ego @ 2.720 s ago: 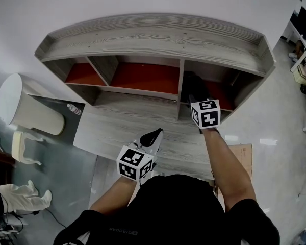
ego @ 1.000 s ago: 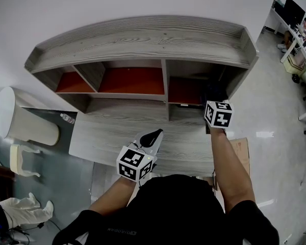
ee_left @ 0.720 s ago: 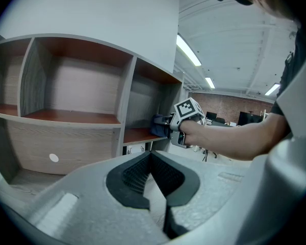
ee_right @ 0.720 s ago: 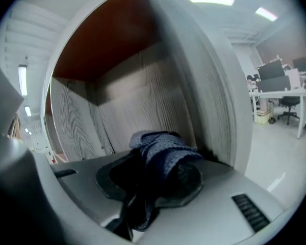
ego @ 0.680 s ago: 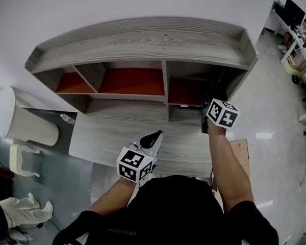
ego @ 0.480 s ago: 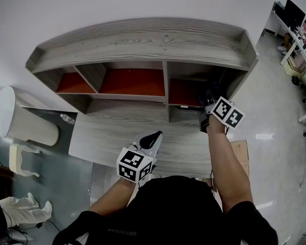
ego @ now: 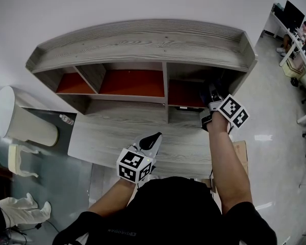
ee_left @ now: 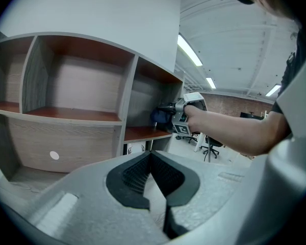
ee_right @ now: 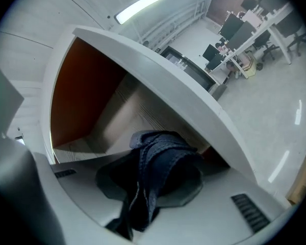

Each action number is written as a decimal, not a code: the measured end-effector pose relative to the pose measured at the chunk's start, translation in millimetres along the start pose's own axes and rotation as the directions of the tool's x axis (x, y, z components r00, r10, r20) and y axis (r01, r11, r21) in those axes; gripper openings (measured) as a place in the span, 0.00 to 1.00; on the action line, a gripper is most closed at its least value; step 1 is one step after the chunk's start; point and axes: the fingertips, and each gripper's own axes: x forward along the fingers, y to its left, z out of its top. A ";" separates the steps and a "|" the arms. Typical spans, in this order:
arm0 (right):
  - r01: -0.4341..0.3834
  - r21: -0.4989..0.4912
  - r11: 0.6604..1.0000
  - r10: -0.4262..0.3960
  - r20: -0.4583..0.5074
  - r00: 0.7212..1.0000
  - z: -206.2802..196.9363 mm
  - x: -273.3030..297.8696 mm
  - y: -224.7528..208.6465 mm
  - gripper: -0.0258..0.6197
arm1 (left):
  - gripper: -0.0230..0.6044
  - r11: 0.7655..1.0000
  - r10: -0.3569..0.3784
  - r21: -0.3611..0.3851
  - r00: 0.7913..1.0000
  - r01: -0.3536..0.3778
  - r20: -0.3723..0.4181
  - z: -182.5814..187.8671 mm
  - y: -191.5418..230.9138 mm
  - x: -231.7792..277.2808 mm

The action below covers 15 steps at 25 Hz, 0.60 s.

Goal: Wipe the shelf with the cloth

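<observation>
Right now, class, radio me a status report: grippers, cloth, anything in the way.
Left gripper shut, empty, held back. Right gripper shut on the dark cloth, at the right compartment of the shelf. Nothing seen blocking it.

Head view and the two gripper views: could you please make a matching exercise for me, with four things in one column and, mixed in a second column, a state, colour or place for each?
Things:
1. left tongs
2. right tongs
3. cloth
4. white bin

Descriptions:
A. dark blue
B. stands beside the left end of the shelf
C. shut, with nothing between them
D. shut on the cloth, at the shelf's right compartment

Pairs: 1-C, 2-D, 3-A, 4-B
</observation>
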 end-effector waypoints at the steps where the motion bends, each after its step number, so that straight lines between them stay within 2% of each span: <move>1: -0.007 -0.005 1.000 0.007 0.006 1.000 3.5 -0.3 4.2 0.20 | 0.05 1.000 -0.001 0.000 1.000 0.001 0.000 0.1 -0.2 0.1; 15: -0.087 -0.096 0.992 0.097 0.106 0.990 56.1 -9.1 64.7 0.20 | 0.05 1.000 -0.015 0.005 1.000 0.015 0.006 1.1 -6.2 -0.2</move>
